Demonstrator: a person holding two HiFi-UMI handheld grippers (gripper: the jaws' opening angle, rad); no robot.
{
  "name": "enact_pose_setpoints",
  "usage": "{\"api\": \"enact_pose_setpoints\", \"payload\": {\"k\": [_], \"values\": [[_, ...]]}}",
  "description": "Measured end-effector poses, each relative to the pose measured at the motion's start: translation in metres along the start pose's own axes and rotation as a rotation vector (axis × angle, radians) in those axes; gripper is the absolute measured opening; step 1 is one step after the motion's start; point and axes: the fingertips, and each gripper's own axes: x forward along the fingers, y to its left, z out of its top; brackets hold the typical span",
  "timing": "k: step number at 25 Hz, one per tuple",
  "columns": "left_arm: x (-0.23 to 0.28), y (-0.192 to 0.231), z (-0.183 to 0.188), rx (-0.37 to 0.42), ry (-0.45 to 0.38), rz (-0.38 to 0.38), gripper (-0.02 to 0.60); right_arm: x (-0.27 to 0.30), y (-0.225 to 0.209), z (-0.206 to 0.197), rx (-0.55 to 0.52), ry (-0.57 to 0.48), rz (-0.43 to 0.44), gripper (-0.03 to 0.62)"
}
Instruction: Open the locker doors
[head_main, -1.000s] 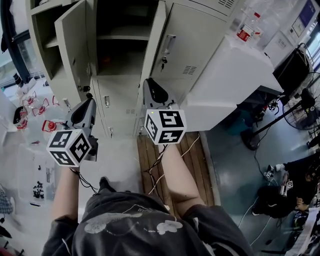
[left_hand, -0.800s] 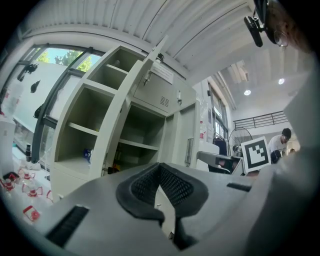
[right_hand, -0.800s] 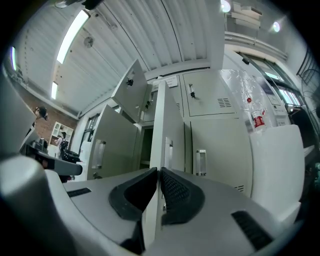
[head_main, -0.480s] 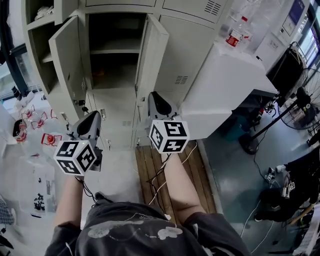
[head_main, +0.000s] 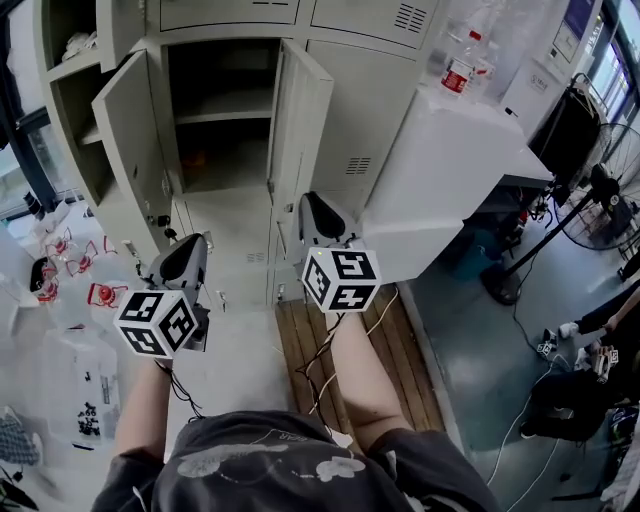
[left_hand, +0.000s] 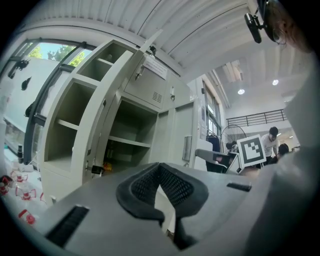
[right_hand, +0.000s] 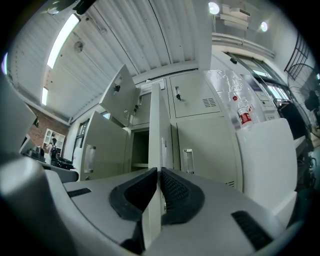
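**Both grippers held level before the open lockers**

The person's bare left forearm (head_main: 140, 400) and right forearm (head_main: 355, 360) reach forward side by side. Each carries a gripper that points level at the lockers (head_main: 370, 90). The left gripper (head_main: 195, 242) sits lower in the head view, and the right gripper (head_main: 310, 200) is nearer the locker fronts. Each has a white cube with black square markers, the left cube (head_main: 157, 322) and the right cube (head_main: 340, 278).

The left gripper's jaws meet at their tips and nothing is between them. The right gripper's jaws are drawn in to a thin slit and hold nothing. The edge of the middle door (right_hand: 154, 115) shows through that slit, just ahead of the jaws.

The lockers are pale grey sheet metal with flat rectangular doors, louvred vents and small upright handles. The middle door stands swung out, edge-on to the right gripper. The left door (head_main: 130, 130) is also swung wide. Between them, a compartment with one thin shelf (head_main: 220, 105) lies open.

The gripper shells are smooth grey plastic. Their pads (right_hand: 172, 190) are black with a fine mesh grain and rounded outlines. Below the right arm lies a slatted wooden board (head_main: 390, 330) with thin cables (head_main: 310, 350) across it.
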Motion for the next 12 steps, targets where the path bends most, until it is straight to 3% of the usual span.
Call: {"api": "enact_pose_setpoints", "payload": {"k": [9,12], "values": [[-0.004,0.001,-0.008,-0.018,0.015,-0.051,0.008,-0.018,0.003,-0.001,-0.056,-0.028,-0.075,0.051],[-0.009,0.004,-0.014,-0.022,0.026,-0.076,0.008,-0.023,0.013,-0.003,-0.049,-0.026,-0.083,0.125]]}}
